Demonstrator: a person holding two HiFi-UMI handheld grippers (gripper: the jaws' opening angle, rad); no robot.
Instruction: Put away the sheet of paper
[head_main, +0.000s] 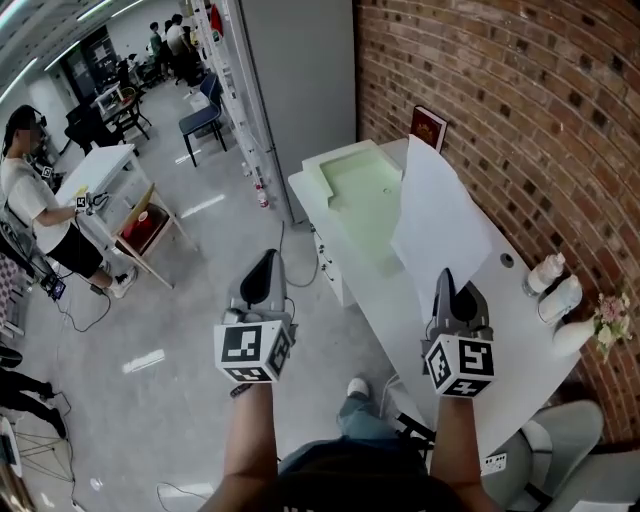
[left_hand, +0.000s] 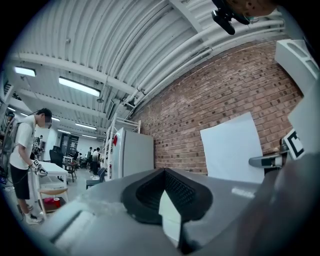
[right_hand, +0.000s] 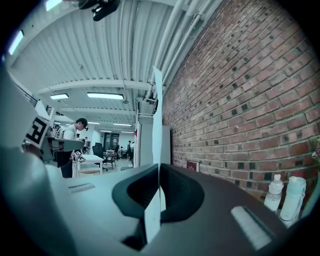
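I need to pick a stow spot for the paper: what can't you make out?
- Head view: the sheet of paper covers part of the pale green tray.
- Right gripper view: the sheet is edge-on, so its faces don't show.
- Head view: the red book by the wall is too small to read.

Grey-shelled left gripper, right gripper; black-white marker cubes; blue jeans.
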